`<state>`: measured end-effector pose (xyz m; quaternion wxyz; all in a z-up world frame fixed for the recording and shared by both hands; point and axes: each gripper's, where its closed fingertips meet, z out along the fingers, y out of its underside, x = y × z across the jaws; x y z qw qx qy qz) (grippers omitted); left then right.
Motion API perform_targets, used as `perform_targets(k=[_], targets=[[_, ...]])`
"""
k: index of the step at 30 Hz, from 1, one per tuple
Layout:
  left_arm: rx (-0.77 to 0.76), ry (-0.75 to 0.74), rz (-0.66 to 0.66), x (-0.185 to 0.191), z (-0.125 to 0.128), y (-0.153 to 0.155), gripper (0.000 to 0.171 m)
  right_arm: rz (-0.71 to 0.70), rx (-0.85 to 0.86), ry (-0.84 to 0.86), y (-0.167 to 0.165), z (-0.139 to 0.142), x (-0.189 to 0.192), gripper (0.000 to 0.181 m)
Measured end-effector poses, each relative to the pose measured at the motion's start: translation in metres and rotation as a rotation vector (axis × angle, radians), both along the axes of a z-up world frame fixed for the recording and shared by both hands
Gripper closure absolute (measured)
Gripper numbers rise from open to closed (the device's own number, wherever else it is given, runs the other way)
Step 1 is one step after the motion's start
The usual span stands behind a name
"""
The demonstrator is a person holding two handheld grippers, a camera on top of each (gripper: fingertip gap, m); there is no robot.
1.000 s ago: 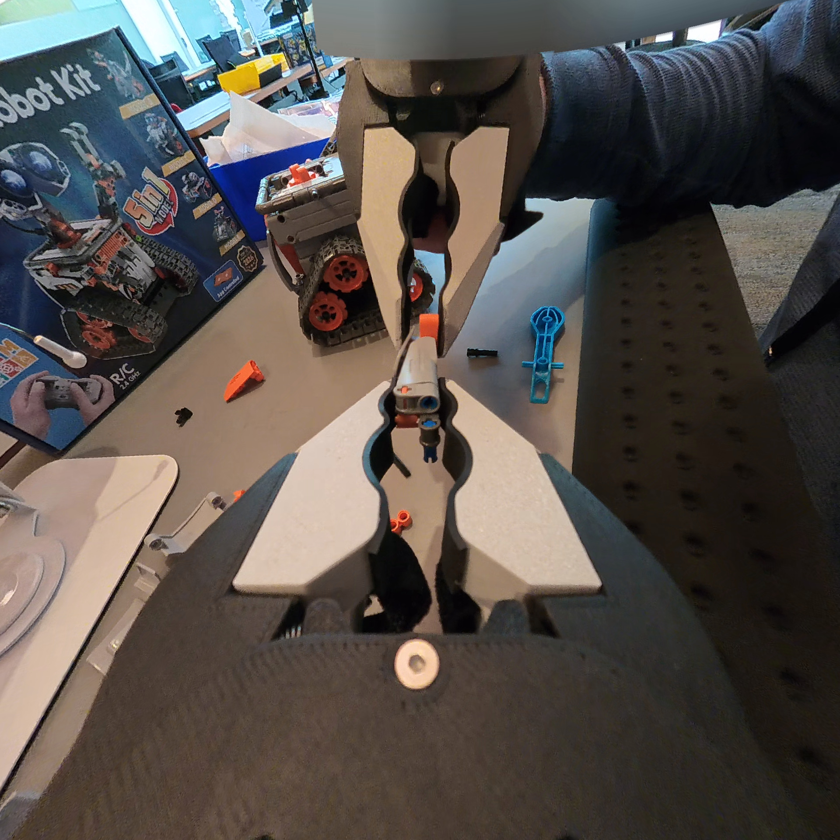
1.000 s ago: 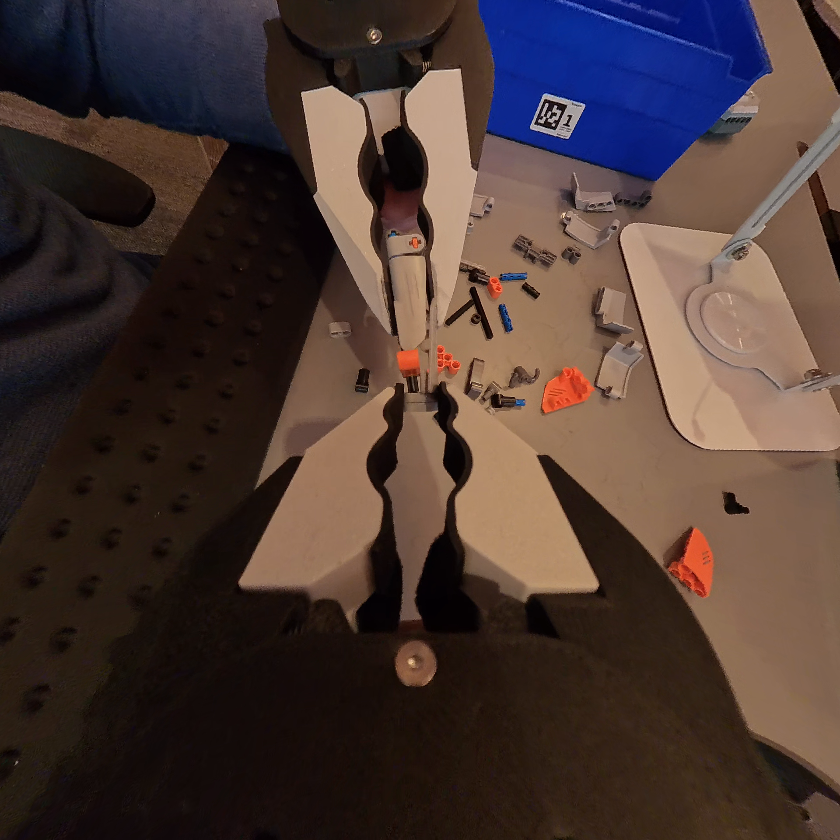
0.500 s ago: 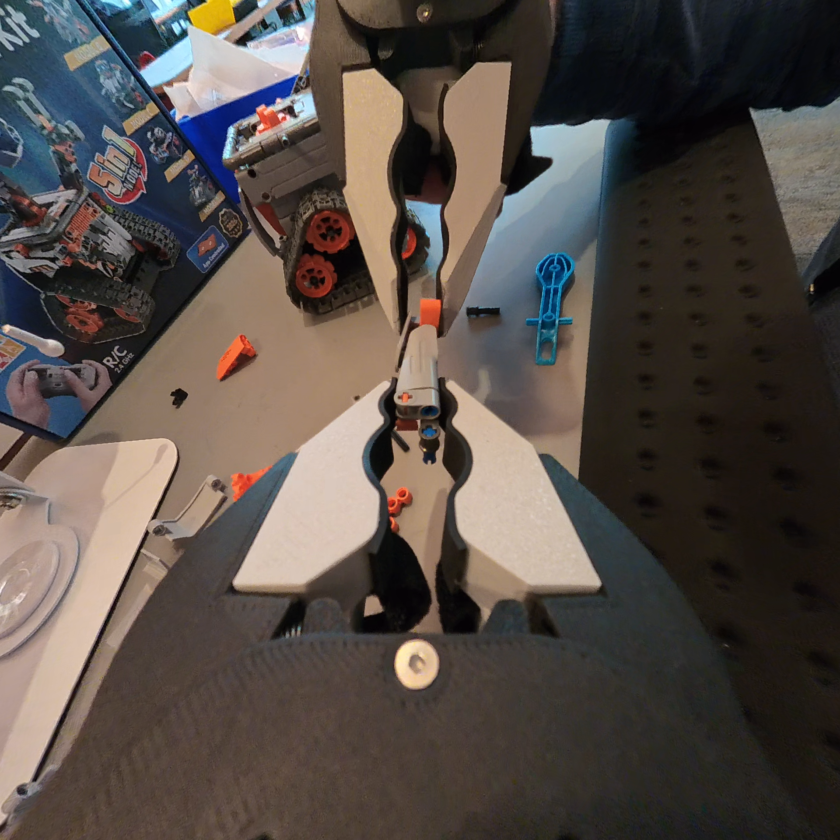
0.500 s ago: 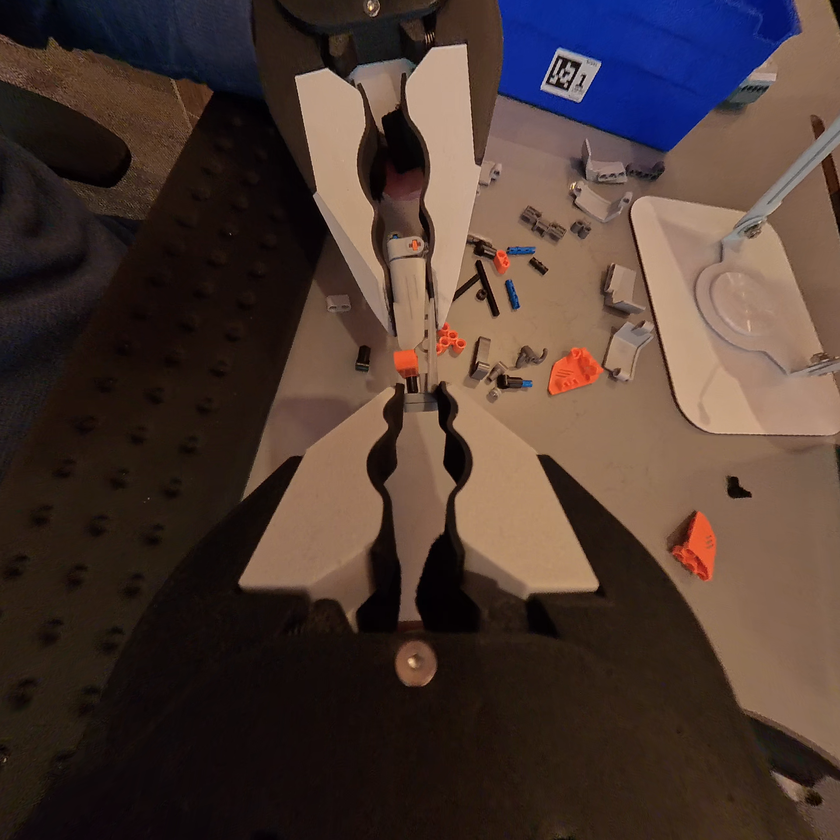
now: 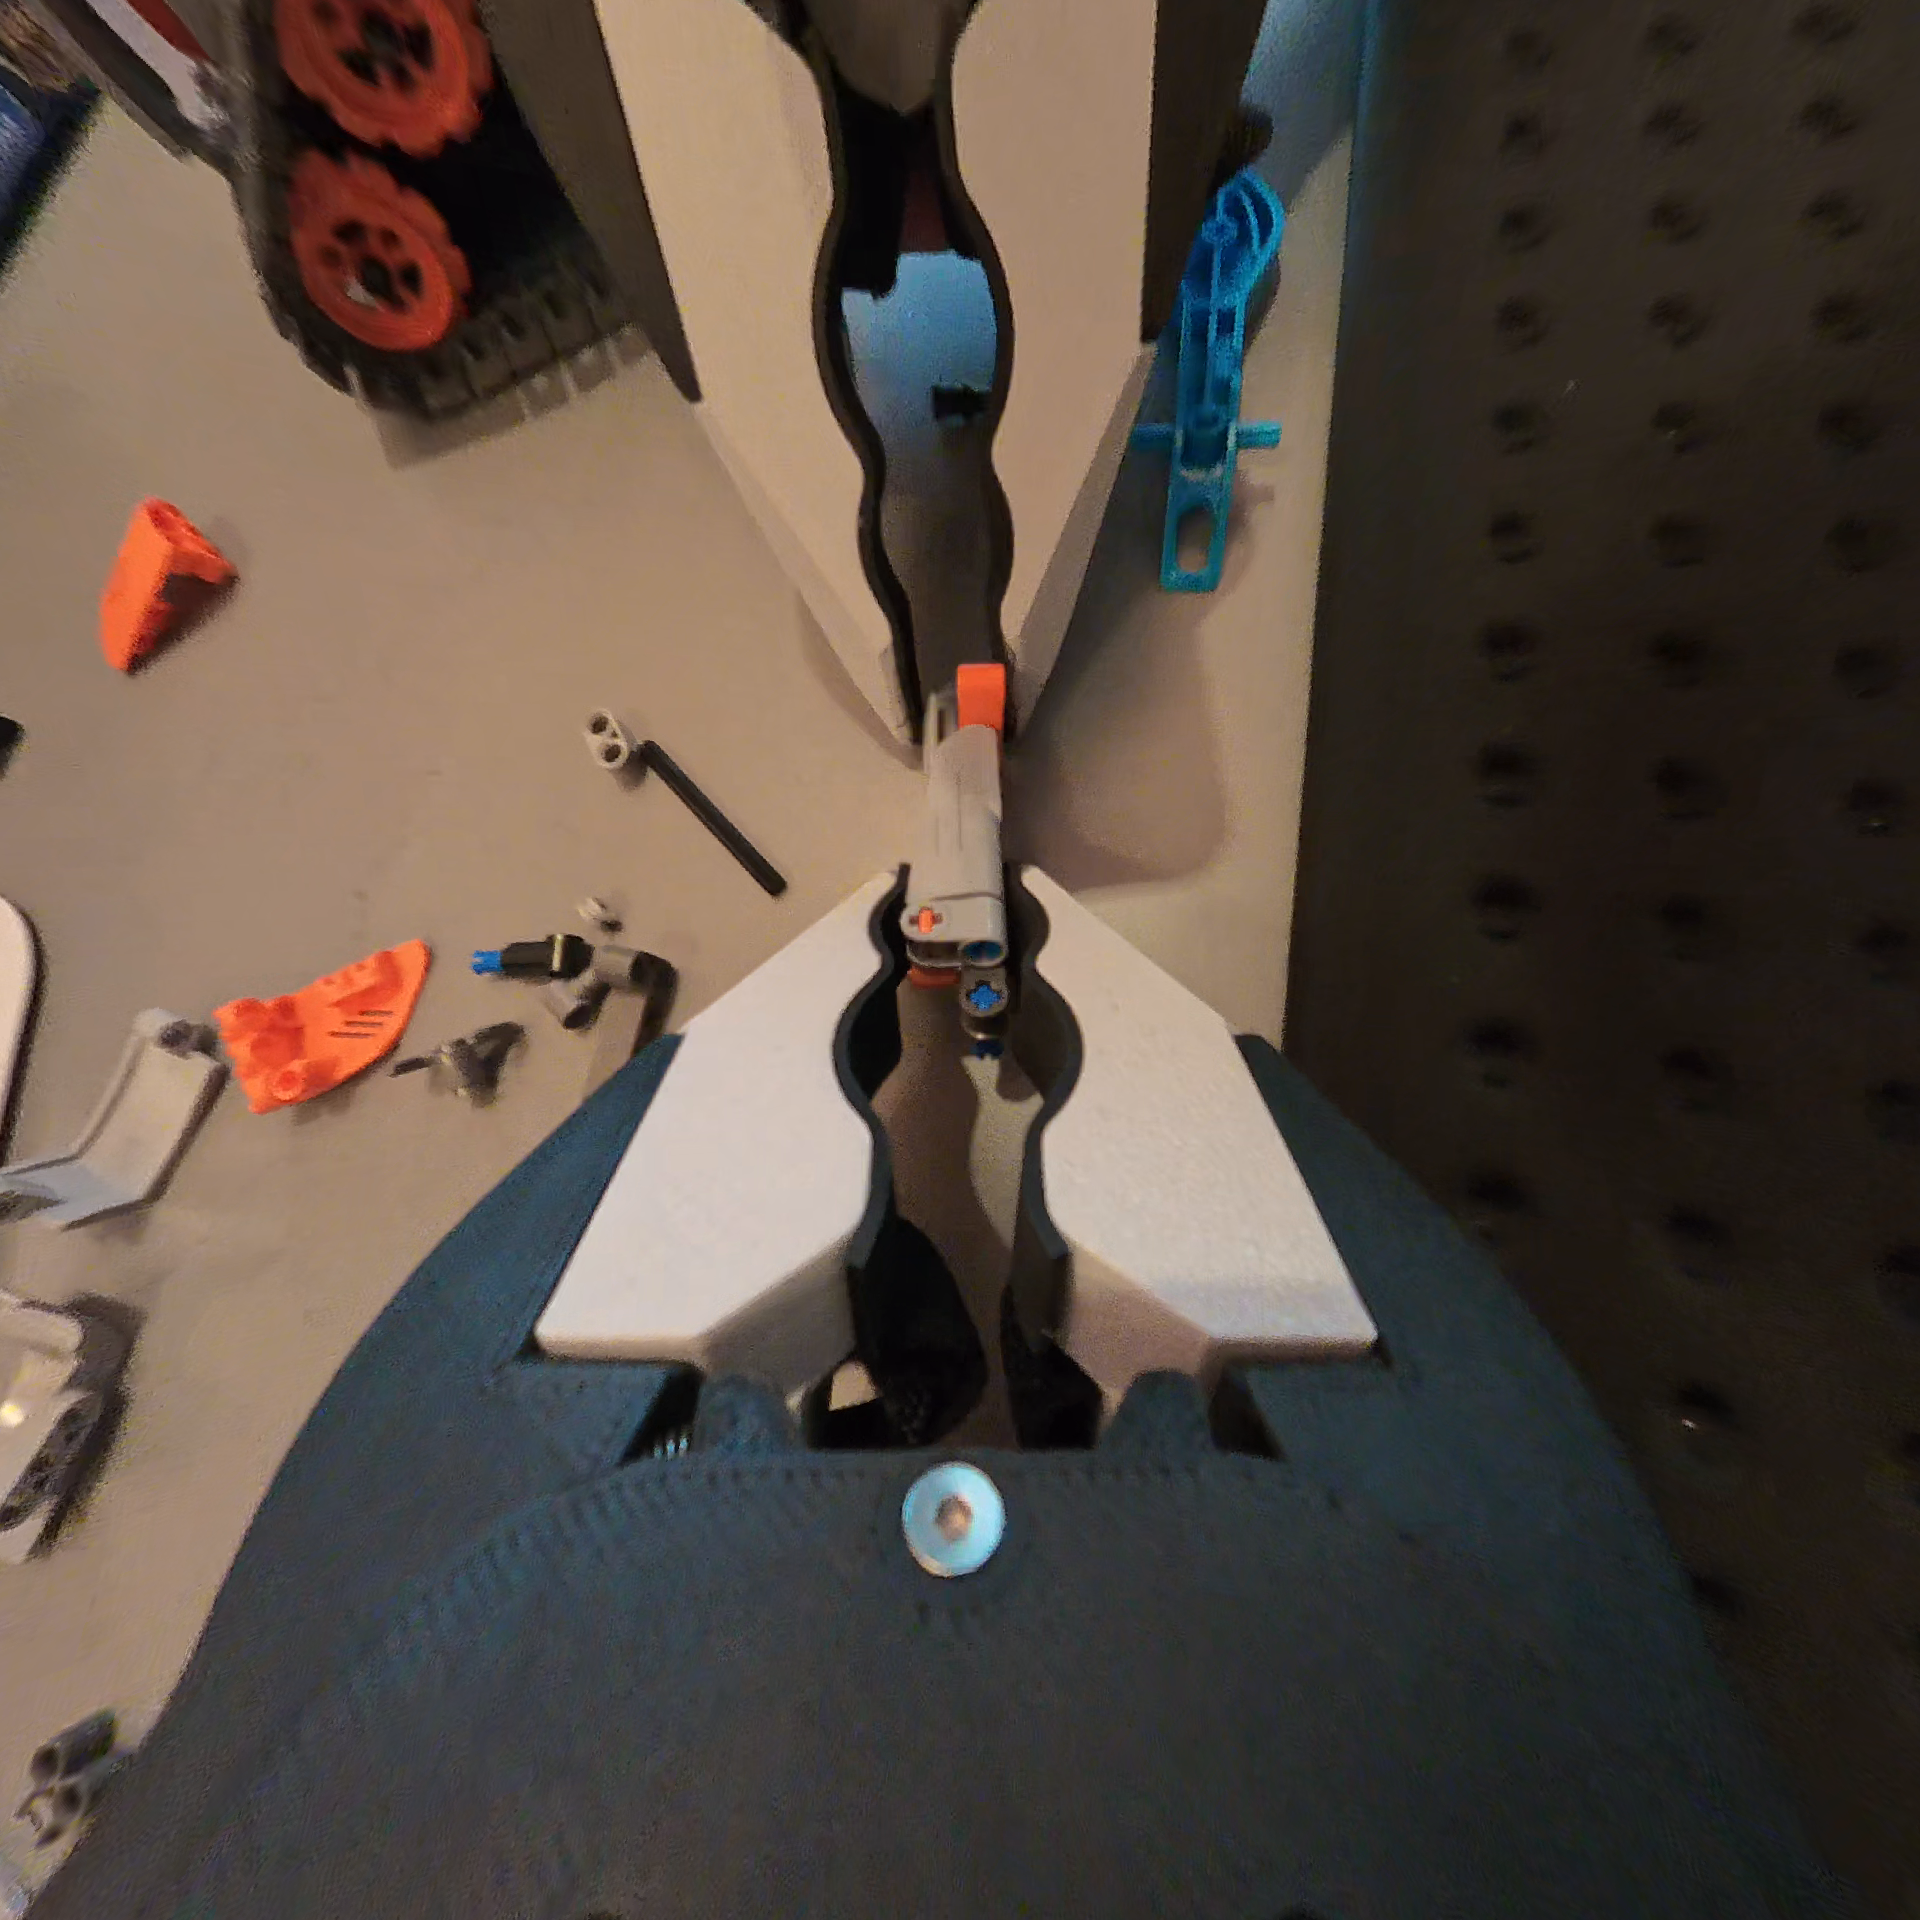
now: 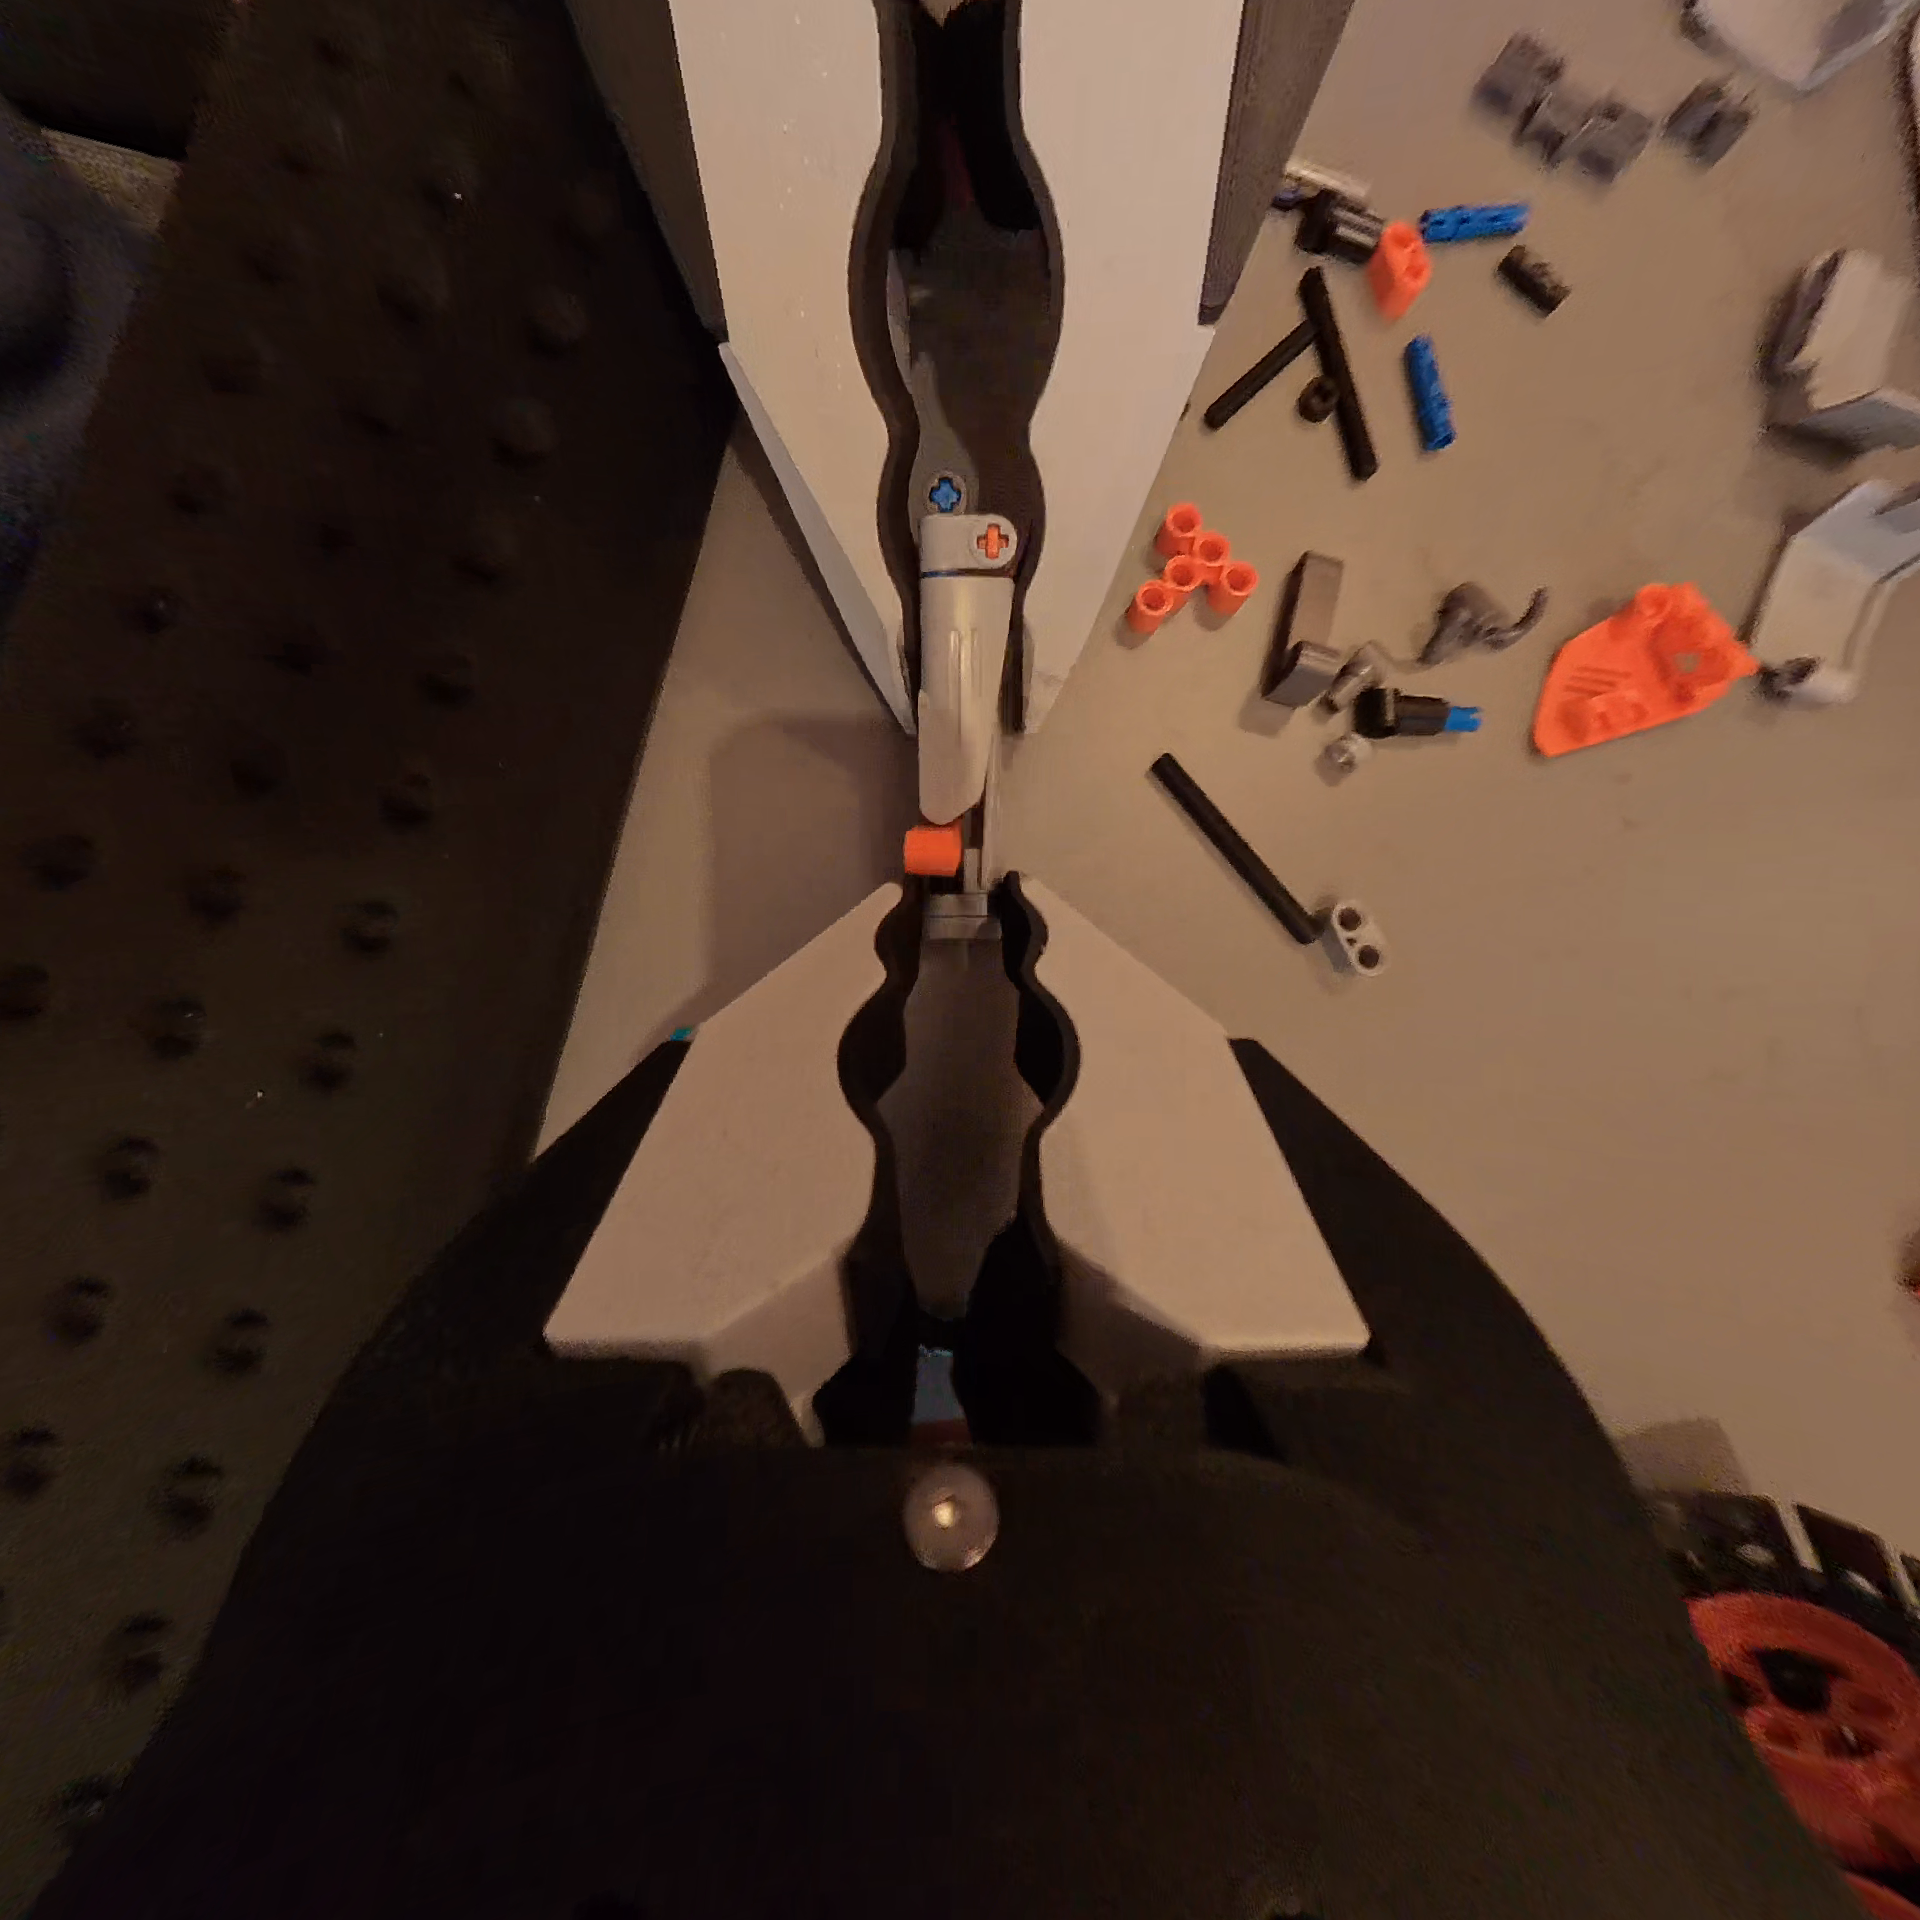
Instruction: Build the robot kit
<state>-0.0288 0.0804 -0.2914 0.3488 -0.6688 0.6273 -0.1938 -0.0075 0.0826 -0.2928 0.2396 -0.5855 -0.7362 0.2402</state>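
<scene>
A small grey brick assembly [image 5: 961, 831] with an orange bush [image 5: 980, 694] at its far end is held just above the grey table between both grippers, tip to tip. My left gripper [image 5: 956, 904] is shut on its near end, where a blue cross pin [image 5: 985, 997] shows. My right gripper [image 6: 961, 896] is shut on the other end, a small grey piece beside the orange bush [image 6: 930, 850]. In the right wrist view the grey body [image 6: 961, 665] runs up into the left gripper's fingers [image 6: 790, 416].
A black studded mat [image 5: 1610, 727] borders the table. A tracked vehicle with orange wheels [image 5: 374, 208] and a blue tool [image 5: 1210, 395] lie beyond. Loose parts lie around: orange panel [image 6: 1642, 665], orange connector cluster [image 6: 1195, 577], black axle with grey connector [image 6: 1236, 847], orange wedge [image 5: 156, 577]. Left and right tips are no more than a few centimetres apart.
Both grippers have come down together toward the table, still holding the assembly between them. The views now look more steeply down and the loose parts appear closer.
</scene>
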Motion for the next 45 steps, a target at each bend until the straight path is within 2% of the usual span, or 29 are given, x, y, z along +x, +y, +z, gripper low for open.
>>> perform_targets(k=[4, 8, 17, 24, 32, 39, 45], targets=[[-0.047, -0.017, 0.003, -0.001, -0.002, 0.0, 0.157, -0.001, -0.038, 0.0, -0.001, -0.001, -0.001, 0.169], [-0.038, -0.02, 0.011, -0.002, -0.002, 0.002, 0.157, 0.0, -0.052, 0.0, -0.002, 0.0, 0.001, 0.162], [-0.037, -0.021, 0.022, -0.006, -0.002, 0.004, 0.156, -0.021, -0.036, -0.011, 0.004, 0.001, 0.01, 0.162], [-0.055, -0.019, 0.024, -0.01, -0.001, 0.004, 0.143, -0.025, -0.033, -0.006, 0.004, 0.0, 0.009, 0.168], [-0.054, 0.003, 0.026, -0.013, -0.002, 0.001, 0.154, -0.022, -0.06, 0.005, 0.002, 0.0, 0.008, 0.168], [0.195, 0.051, -0.037, -0.012, 0.001, 0.003, 0.155, -0.019, -0.074, 0.013, 0.001, 0.0, 0.005, 0.169], [0.345, 0.069, -0.069, -0.013, 0.003, 0.007, 0.156, -0.024, -0.071, 0.017, 0.001, 0.0, 0.005, 0.169]])
